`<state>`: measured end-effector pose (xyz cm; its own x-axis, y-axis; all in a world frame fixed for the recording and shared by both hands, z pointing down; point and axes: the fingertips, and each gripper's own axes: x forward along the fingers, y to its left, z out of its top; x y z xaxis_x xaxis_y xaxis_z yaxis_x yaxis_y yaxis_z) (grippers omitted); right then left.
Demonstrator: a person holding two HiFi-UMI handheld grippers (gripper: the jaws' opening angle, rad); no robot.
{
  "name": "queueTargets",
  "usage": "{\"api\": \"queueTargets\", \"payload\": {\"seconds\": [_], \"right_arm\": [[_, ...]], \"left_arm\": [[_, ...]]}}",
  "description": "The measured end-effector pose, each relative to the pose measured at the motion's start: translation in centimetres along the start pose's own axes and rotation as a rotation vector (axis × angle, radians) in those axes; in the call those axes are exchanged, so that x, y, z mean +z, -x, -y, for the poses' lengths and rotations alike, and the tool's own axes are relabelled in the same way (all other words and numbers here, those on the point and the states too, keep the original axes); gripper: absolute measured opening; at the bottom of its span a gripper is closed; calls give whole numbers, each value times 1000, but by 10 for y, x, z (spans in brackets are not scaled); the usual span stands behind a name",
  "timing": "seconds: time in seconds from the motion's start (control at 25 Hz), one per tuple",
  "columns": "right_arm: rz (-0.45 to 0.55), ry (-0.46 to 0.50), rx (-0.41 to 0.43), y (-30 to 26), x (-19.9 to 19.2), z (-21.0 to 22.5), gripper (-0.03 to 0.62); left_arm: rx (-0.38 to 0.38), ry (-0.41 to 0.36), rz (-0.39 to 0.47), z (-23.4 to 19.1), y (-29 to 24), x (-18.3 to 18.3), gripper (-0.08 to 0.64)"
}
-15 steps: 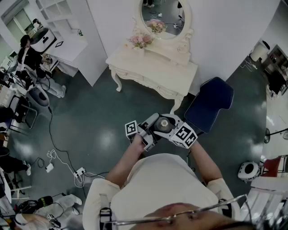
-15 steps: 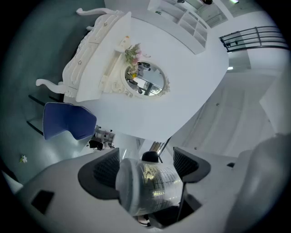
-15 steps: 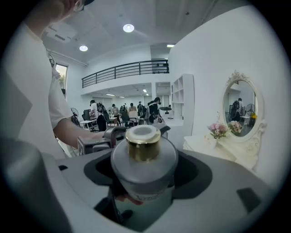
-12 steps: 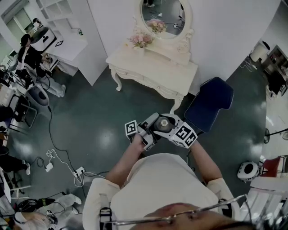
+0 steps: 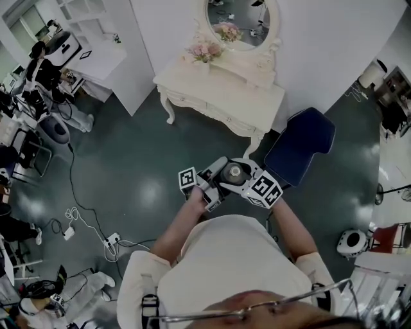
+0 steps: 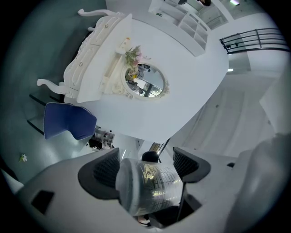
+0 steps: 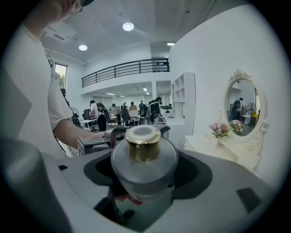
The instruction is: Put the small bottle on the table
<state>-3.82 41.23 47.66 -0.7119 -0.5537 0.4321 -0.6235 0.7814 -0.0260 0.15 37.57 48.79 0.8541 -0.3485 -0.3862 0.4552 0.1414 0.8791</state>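
A small silvery bottle [image 5: 231, 172] with a gold cap [image 7: 142, 139] is held in front of the person's chest, well short of the white dressing table [image 5: 221, 96]. My right gripper [image 5: 241, 177] is shut on its body [image 7: 143, 168], with the cap pointing away from the camera. My left gripper [image 5: 215, 180] meets it from the other side. In the left gripper view the bottle [image 6: 152, 186] lies crosswise between the wide-set jaws of the left gripper [image 6: 145, 166]. Those pads [image 6: 107, 170] sit close beside it and do not visibly press.
The dressing table carries an oval mirror [image 5: 243, 19] and a vase of pink flowers [image 5: 204, 50]. A blue chair [image 5: 300, 148] stands at its right front. Cables and a power strip [image 5: 112, 244] lie on the dark floor at left. People work at desks [image 5: 38, 71] far left.
The head view has shifted slightly, so the table and mirror sit a little higher in frame. Both grippers and the bottle keep the same pose together.
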Motion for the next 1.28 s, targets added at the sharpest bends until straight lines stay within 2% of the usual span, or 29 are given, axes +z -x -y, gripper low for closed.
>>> {"api": "queueTargets", "payload": {"seconds": [0.92, 1.28], "right_arm": [[22, -34, 3, -78, 22, -27, 347], [-5, -45, 27, -92, 18, -1, 348]], "left_arm": [[19, -1, 8, 27, 64, 50, 359], [19, 17, 36, 18, 54, 77, 359]]}}
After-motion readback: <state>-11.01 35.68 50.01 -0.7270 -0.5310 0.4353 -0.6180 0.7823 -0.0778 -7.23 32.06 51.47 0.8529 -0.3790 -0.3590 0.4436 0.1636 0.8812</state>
